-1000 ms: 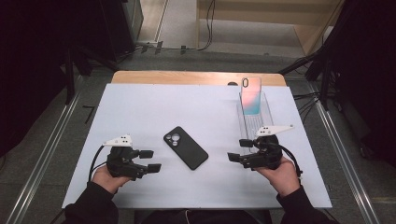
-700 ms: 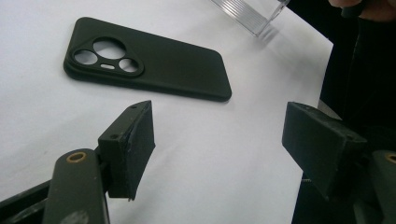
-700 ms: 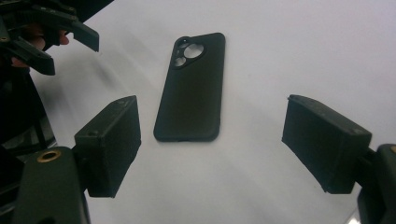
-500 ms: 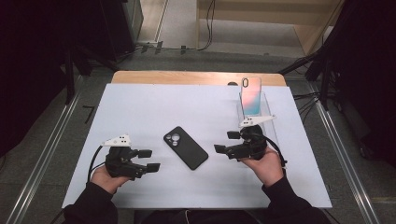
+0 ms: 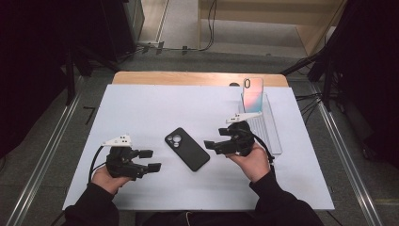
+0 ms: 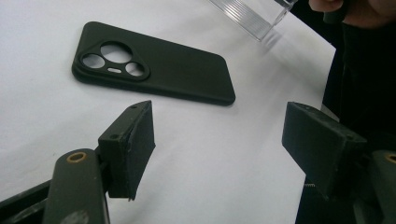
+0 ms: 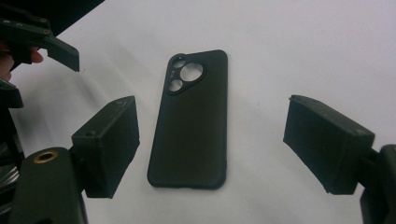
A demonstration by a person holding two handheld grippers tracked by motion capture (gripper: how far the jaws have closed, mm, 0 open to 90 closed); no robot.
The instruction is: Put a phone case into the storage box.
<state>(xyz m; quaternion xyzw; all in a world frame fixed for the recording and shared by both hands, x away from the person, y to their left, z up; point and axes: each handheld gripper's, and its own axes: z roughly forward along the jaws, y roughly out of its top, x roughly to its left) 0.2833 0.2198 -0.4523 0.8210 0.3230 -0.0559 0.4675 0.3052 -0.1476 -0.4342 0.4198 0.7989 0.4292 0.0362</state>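
Here the white tabletop [image 5: 141, 108] carries a black phone case [image 5: 187, 149] lying flat between our claws; we judge it light, thin, flexible, best pinched across its long edges. Both the left claw [image 5: 149, 160] and right claw [image 5: 212, 143] gape wide, holding nothing.

High view looks down from above; both gripper views, low and close, share the black phone case [image 5: 187, 149].
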